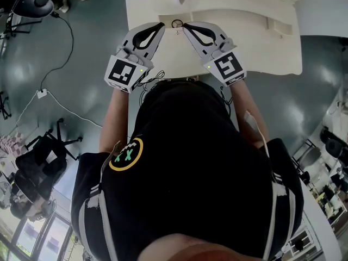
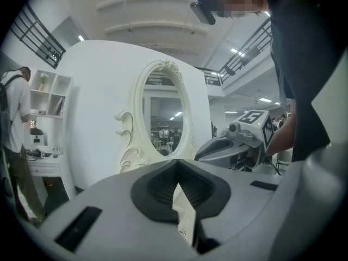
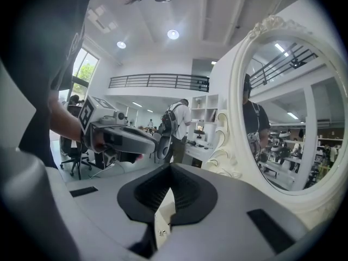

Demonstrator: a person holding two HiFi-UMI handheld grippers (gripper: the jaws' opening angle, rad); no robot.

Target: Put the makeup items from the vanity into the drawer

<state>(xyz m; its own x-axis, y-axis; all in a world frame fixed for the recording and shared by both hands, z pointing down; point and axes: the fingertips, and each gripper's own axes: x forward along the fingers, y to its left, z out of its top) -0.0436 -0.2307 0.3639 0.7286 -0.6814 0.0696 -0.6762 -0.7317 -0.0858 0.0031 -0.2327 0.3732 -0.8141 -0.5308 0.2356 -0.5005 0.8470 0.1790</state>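
Seen from the head, my two grippers are held side by side over the white vanity (image 1: 255,48), tips angled toward each other. The left gripper (image 1: 161,25) and the right gripper (image 1: 185,26) are both shut with nothing between their jaws. A small dark ring (image 1: 177,24) lies on the vanity between the two tips. In the left gripper view the shut jaws of the left gripper (image 2: 176,170) face the oval mirror (image 2: 166,118), with the right gripper (image 2: 239,143) beside them. The right gripper (image 3: 169,173) is likewise shut and empty. I see no makeup items clearly.
The ornate white mirror frame (image 3: 239,107) rises close ahead of the right gripper. A person (image 2: 13,129) stands by white shelves at the far left. An office chair (image 1: 46,151) and a floor cable (image 1: 60,20) lie left of the vanity.
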